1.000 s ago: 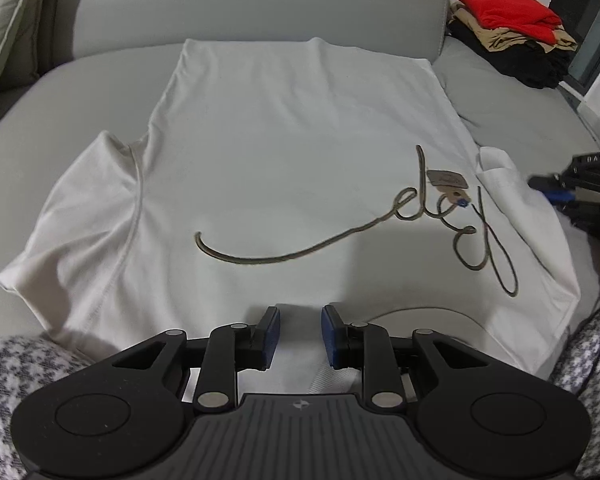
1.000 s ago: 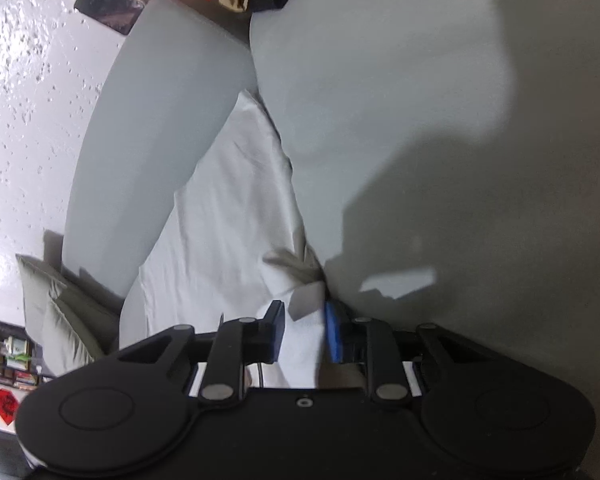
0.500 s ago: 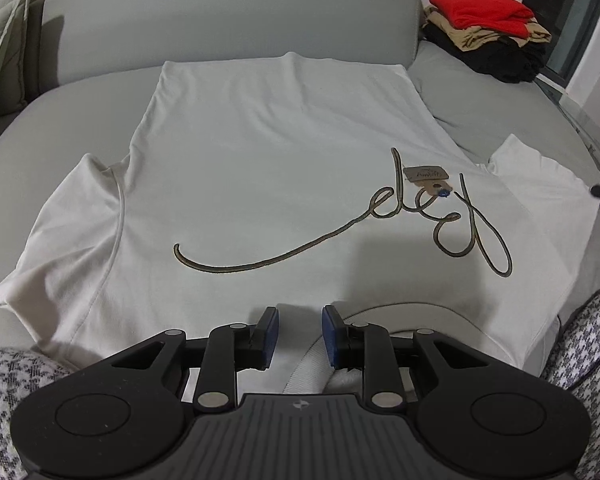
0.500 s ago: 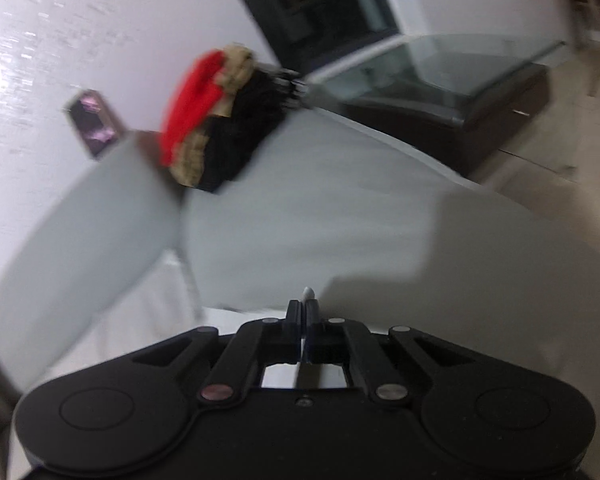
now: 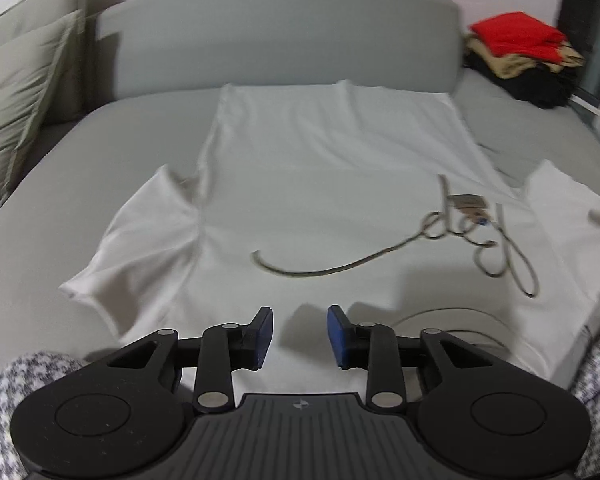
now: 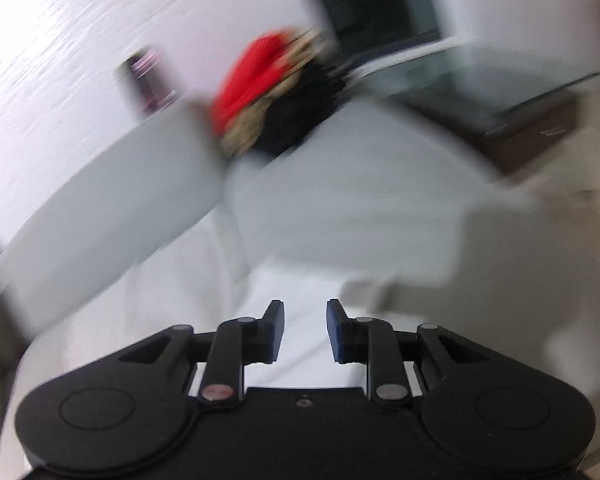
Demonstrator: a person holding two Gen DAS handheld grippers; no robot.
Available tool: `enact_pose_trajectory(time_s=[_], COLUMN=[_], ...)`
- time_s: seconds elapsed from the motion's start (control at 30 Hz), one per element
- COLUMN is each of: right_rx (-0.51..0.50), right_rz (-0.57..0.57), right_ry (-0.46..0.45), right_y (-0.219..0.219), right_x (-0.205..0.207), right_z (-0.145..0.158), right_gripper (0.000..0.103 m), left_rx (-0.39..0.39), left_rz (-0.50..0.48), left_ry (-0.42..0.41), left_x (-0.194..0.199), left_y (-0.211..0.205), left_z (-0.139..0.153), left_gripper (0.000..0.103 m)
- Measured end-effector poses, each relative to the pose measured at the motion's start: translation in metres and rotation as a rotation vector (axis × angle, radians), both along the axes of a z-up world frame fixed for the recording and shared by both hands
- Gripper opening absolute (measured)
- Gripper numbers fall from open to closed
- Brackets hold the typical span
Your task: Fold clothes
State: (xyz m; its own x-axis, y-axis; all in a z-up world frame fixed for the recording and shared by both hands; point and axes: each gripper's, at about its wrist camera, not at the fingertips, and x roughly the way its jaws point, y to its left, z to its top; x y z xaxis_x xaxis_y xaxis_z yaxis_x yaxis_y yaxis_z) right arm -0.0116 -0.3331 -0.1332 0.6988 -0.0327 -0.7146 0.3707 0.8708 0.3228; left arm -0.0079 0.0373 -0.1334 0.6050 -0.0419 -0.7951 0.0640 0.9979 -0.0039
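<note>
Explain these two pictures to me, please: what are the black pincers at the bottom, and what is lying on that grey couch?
Each picture comes from a camera on a hand-held gripper, looking along its two fingers. No robot: a person holds one in each hand. The left gripper is open over a white T-shirt spread flat on the grey sofa, script lettering facing up. The right gripper, also open and empty, hangs over the shirt's edge; its view is blurred. A pile of clothes, red on top, sits in the far corner.
</note>
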Motion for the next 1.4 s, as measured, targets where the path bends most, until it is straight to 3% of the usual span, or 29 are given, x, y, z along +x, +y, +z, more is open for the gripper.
enact_pose_trajectory(time_s=[0.07, 0.27, 0.3, 0.4, 0.5, 0.53, 0.6, 0.63, 0.7, 0.77, 0.83, 0.9, 0.97, 1.07, 1.17, 1.4], right_rx=[0.005, 0.019, 0.021, 0.013, 0.005, 0.005, -0.017, -0.028, -0.051, -0.074, -0.075, -0.012, 0.064, 0.150, 0.280, 0.307], right_rz=[0.068, 0.270, 0.304, 0.360, 0.423, 0.458, 0.496, 0.513, 0.548, 0.584, 0.605, 0.607, 0.609, 0.563, 0.481, 0.470], right_ry=[0.064, 0.257, 0.289, 0.242, 0.168, 0.131, 0.142, 0.151, 0.168, 0.186, 0.207, 0.227, 0.227, 0.267, 0.293, 0.307], right_y=[0.013, 0.053, 0.060, 0.076, 0.096, 0.107, 0.125, 0.134, 0.151, 0.169, 0.177, 0.171, 0.166, 0.164, 0.160, 0.159], right_x=[-0.002, -0.007, -0.008, -0.021, -0.032, -0.031, -0.024, -0.020, -0.012, -0.004, -0.001, -0.002, -0.001, 0.010, 0.019, 0.023], right_z=[-0.010, -0.040, -0.045, -0.022, 0.001, 0.005, -0.003, -0.007, -0.016, -0.025, -0.026, -0.017, -0.015, -0.025, -0.034, -0.037], right_gripper=[0.013, 0.012, 0.012, 0.013, 0.025, 0.026, 0.026, 0.026, 0.026, 0.026, 0.026, 0.026, 0.030, 0.038, 0.056, 0.058], left_rx=[0.006, 0.135, 0.124, 0.058, -0.054, -0.093, -0.160, -0.183, -0.169, -0.155, -0.227, -0.337, -0.463, -0.661, -0.827, -0.857], left_rz=[0.012, -0.209, -0.225, -0.190, -0.085, -0.041, 0.037, 0.045, 0.015, -0.032, -0.028, 0.051, 0.214, 0.431, 0.525, 0.600], left_ry=[0.024, 0.139, 0.160, 0.148, 0.041, 0.007, -0.043, -0.041, 0.071, 0.090, 0.061, -0.006, -0.064, -0.093, -0.097, -0.038], left_x=[-0.002, -0.036, -0.040, -0.049, -0.052, -0.048, -0.036, -0.026, -0.009, -0.016, -0.032, -0.044, -0.047, -0.040, -0.030, 0.002], left_y=[0.001, -0.016, -0.012, 0.012, 0.042, 0.051, 0.062, 0.065, 0.062, 0.061, 0.077, 0.108, 0.149, 0.202, 0.230, 0.235], left_z=[-0.005, -0.026, -0.026, -0.018, -0.002, 0.000, 0.000, -0.006, -0.025, -0.023, -0.012, -0.002, 0.003, -0.006, -0.019, -0.029], left_gripper=[0.008, 0.003, 0.004, 0.008, 0.010, 0.013, 0.016, 0.016, 0.014, 0.014, 0.014, 0.019, 0.041, 0.041, 0.037, 0.034])
